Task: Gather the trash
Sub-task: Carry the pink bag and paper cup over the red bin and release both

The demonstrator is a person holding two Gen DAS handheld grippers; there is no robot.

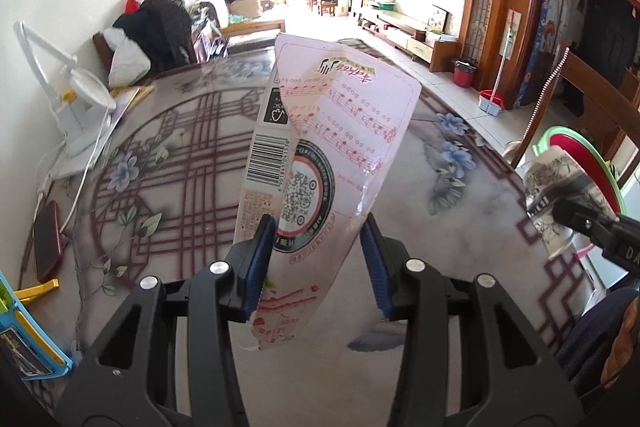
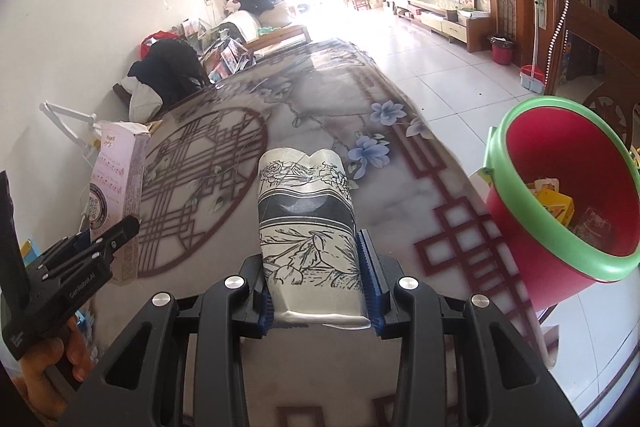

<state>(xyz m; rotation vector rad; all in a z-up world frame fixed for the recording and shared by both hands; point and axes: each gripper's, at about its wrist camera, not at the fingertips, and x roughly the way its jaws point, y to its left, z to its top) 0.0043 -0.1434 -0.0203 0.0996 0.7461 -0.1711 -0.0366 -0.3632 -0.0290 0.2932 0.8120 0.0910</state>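
While both loads hang clamped, red bin (image 2: pixel 560 195) beside table (image 2: pixel 400 187).

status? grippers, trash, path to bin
Left gripper shut on pink wrapper. Right gripper shut on flattened paper cup. Red bin ahead-right, path clear.

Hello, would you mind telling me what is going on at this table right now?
A person is clearing trash with two handheld grippers. The left gripper holds a flattened pink wrapper above the table. The right gripper is shut on a squashed paper cup, beside the red bin, which already contains some rubbish.
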